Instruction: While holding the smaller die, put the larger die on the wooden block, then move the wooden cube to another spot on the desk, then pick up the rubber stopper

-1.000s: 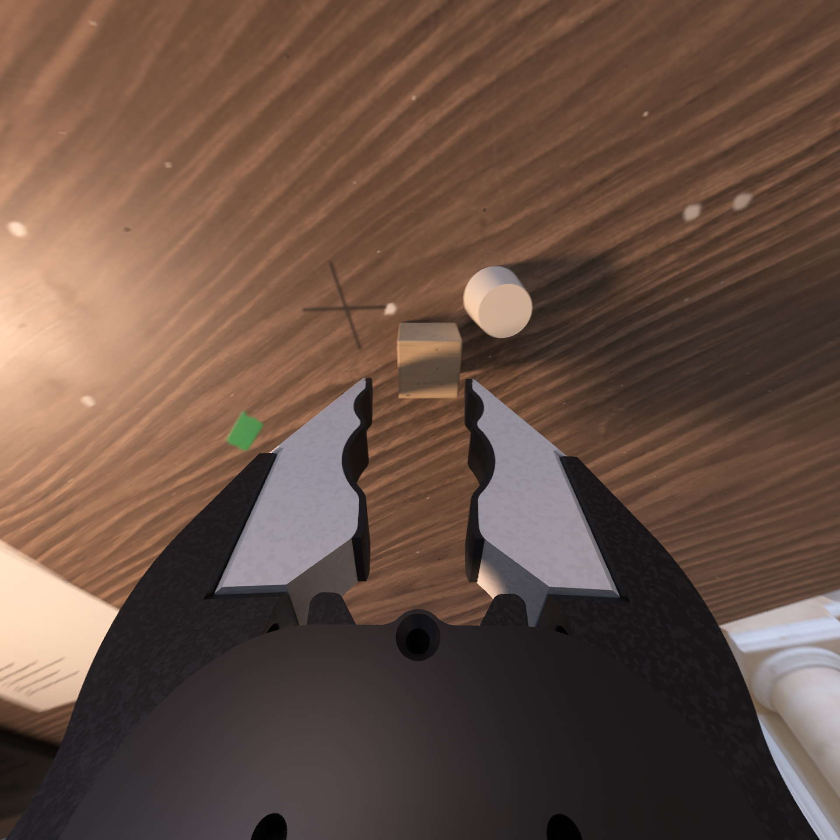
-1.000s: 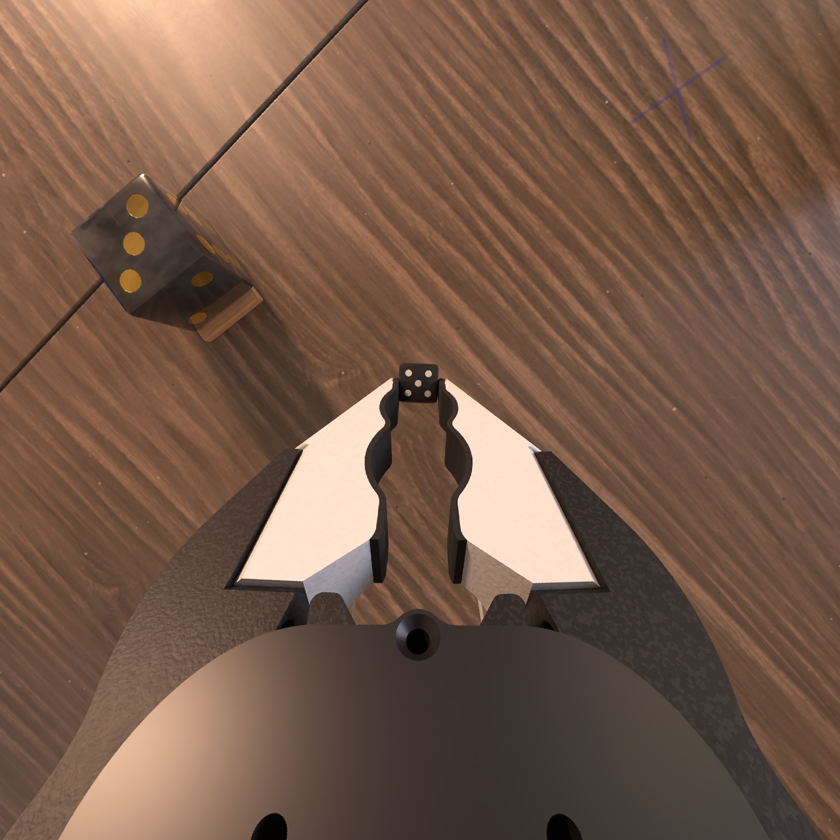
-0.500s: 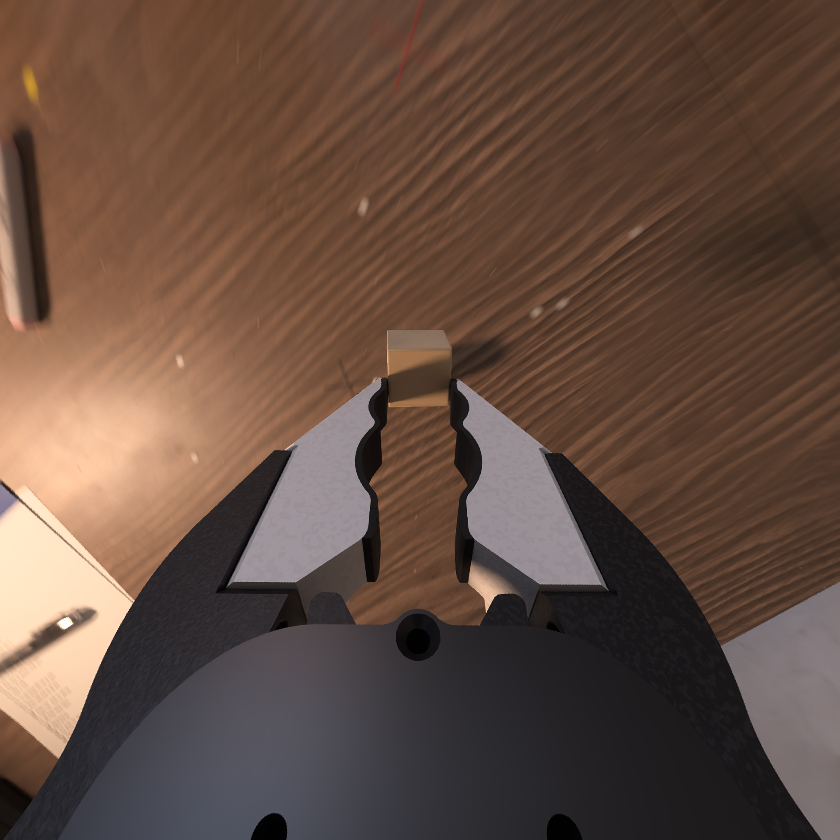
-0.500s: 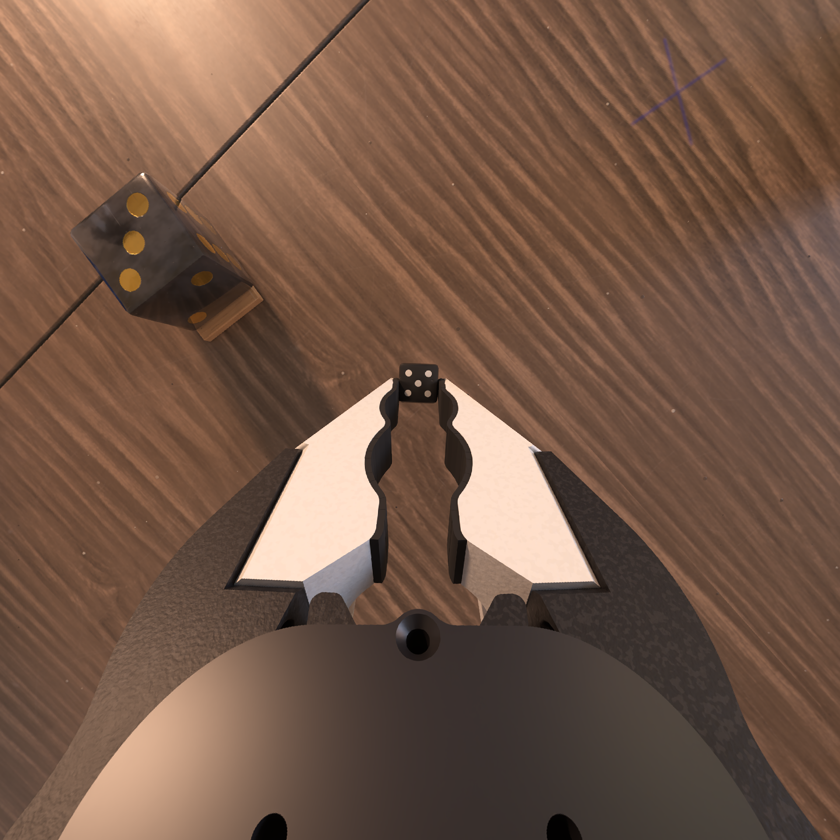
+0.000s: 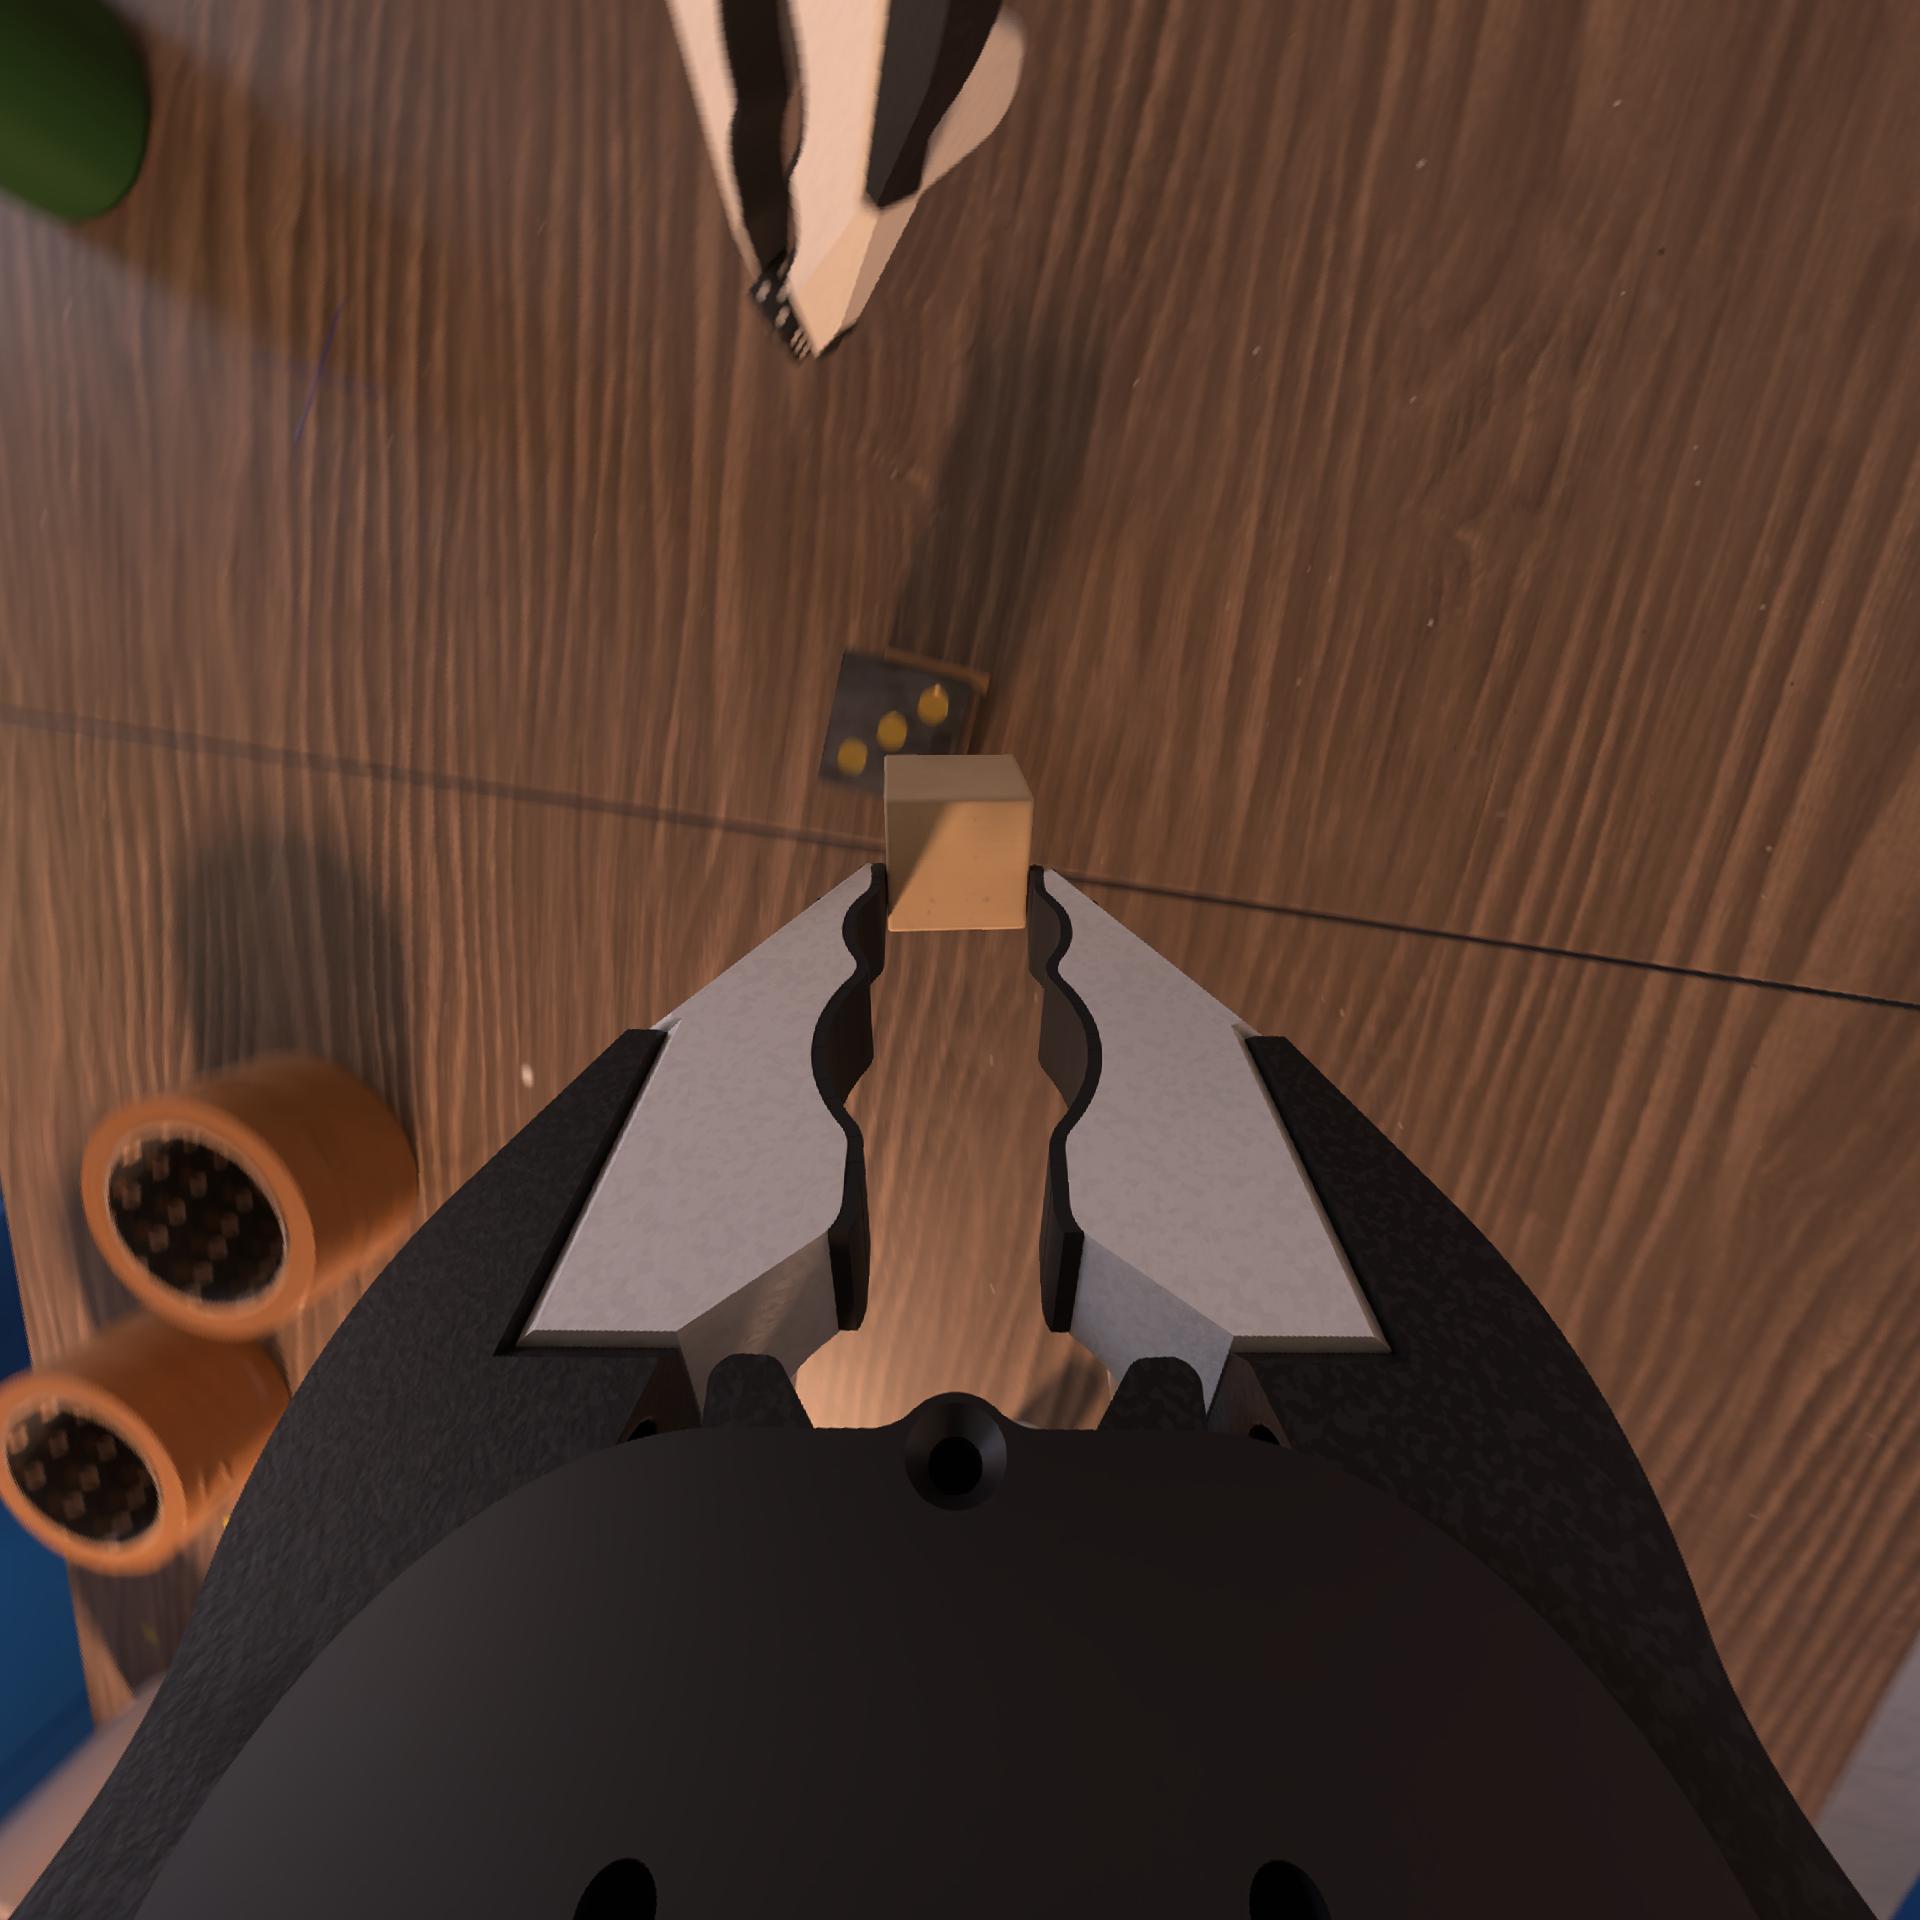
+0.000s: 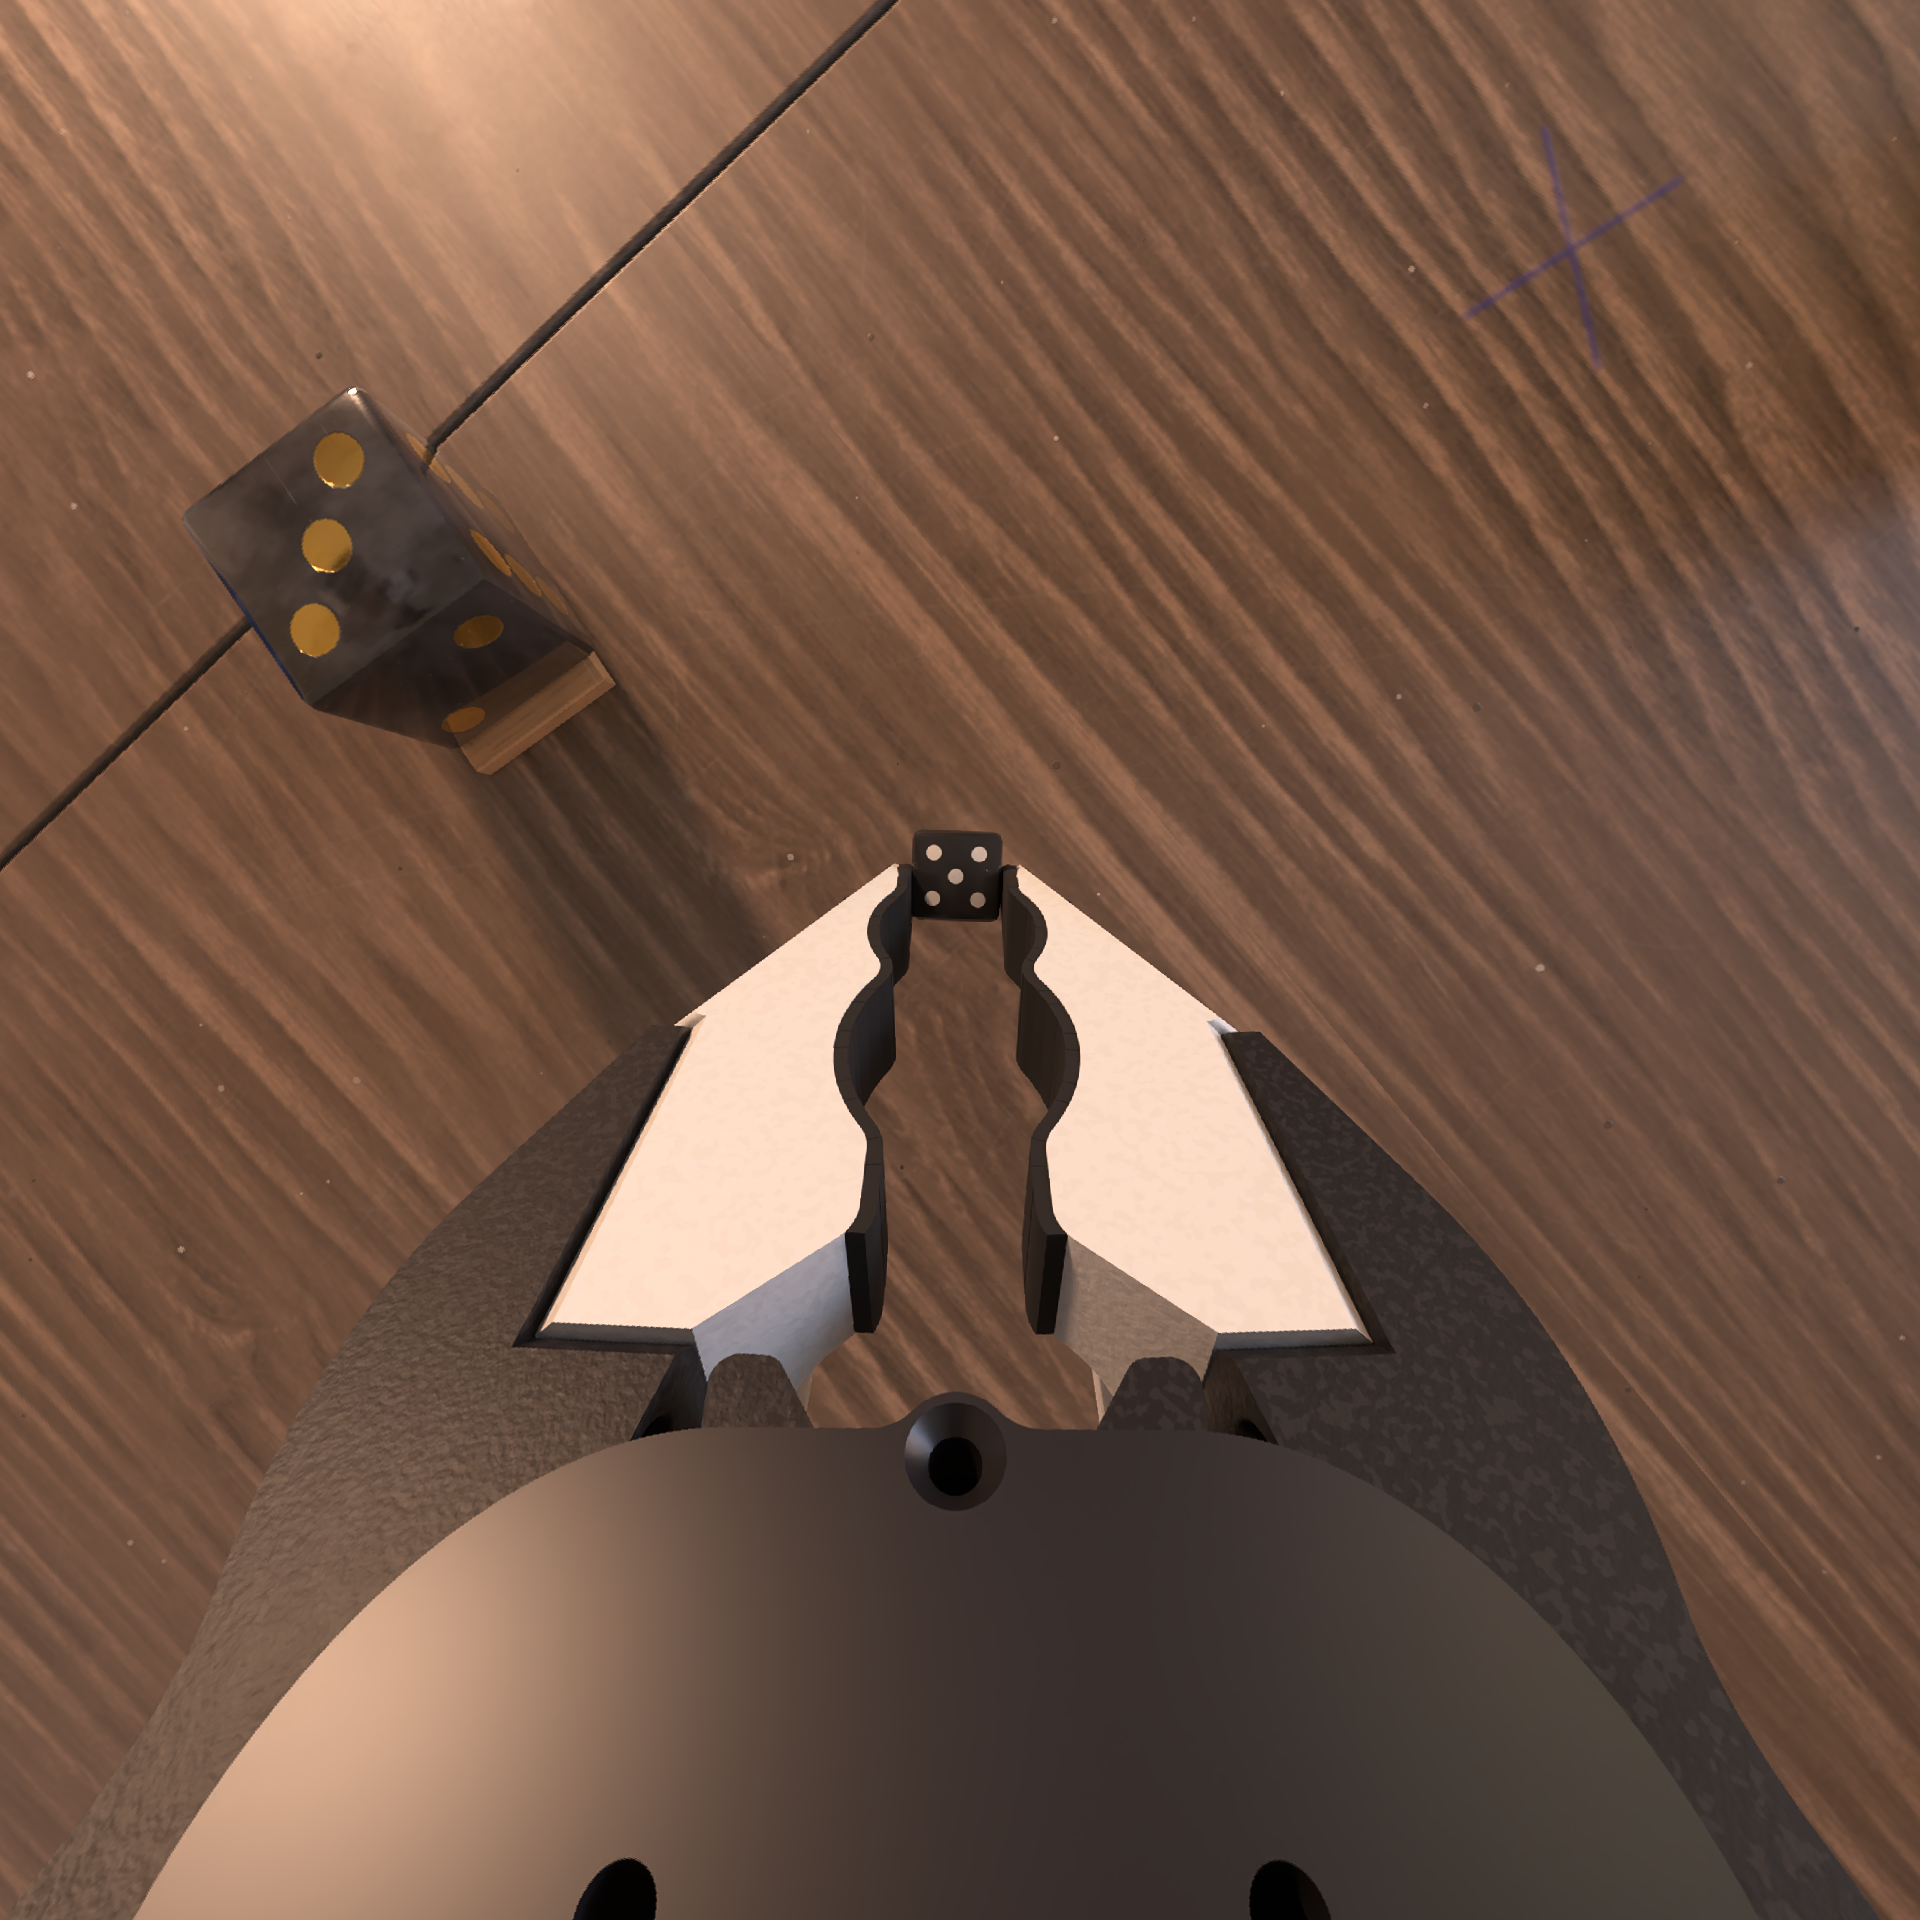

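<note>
Since the earlier frames, the left gripper (image 5: 956,896) has carried the wooden cube (image 5: 958,844) away from the white rubber stopper, which no longer shows in either view, and now holds it in the air over a different stretch of the desk (image 5: 1455,520), its fingertips clamped against the cube's two sides. Below and just beyond the cube in the left wrist view sits the larger die (image 5: 896,720), dark with gold pips, resting on the thin wooden block (image 6: 540,717), whose edge pokes out from under it beside a dark seam (image 6: 665,218) in the wood. Two orange tape rolls (image 5: 244,1195) lie side by side toward the left edge of that view, with a green object (image 5: 62,104), blurred, in the top left corner. The right gripper (image 6: 956,881) has not shifted: it pinches the smaller die (image 6: 956,875), black with white pips, at its very tips, above bare wood. A faint pencilled cross (image 6: 1574,249) marks the desk well apart from both dice.
</note>
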You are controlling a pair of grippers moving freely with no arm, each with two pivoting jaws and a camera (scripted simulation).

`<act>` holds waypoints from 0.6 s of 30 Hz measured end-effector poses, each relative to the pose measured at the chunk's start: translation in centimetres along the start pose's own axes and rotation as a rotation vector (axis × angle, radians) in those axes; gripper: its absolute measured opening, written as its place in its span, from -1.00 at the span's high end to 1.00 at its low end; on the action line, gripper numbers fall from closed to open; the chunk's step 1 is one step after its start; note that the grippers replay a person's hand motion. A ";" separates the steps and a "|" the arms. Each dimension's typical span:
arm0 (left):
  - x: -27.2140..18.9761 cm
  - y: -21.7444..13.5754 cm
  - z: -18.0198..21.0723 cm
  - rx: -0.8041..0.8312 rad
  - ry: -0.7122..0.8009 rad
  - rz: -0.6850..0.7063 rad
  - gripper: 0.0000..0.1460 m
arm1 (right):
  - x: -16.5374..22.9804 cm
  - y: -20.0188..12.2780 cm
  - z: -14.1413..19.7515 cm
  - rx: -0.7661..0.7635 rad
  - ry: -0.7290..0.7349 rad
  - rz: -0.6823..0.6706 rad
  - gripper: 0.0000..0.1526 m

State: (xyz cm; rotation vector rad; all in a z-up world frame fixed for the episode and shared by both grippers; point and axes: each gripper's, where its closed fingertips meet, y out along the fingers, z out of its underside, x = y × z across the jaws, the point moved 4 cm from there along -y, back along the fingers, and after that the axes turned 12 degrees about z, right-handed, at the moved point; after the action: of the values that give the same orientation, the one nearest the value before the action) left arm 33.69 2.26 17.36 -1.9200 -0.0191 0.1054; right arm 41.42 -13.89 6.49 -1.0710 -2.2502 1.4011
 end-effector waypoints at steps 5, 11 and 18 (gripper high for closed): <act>0.7 4.1 -2.9 0.047 0.107 0.066 0.64 | 0.0 0.0 0.0 -0.004 -0.001 -0.009 0.78; 1.6 7.3 -4.3 0.080 0.163 0.090 0.64 | 0.0 0.0 0.0 -0.007 -0.001 -0.020 0.78; 2.1 9.4 -4.2 0.136 0.192 0.115 0.64 | 0.0 0.0 0.0 -0.009 -0.003 -0.018 0.78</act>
State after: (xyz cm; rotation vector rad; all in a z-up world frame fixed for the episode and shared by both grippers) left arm 35.74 -4.79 9.81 -1.7872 0.2228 -0.0010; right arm 41.44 -13.84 6.48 -1.0499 -2.2645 1.3884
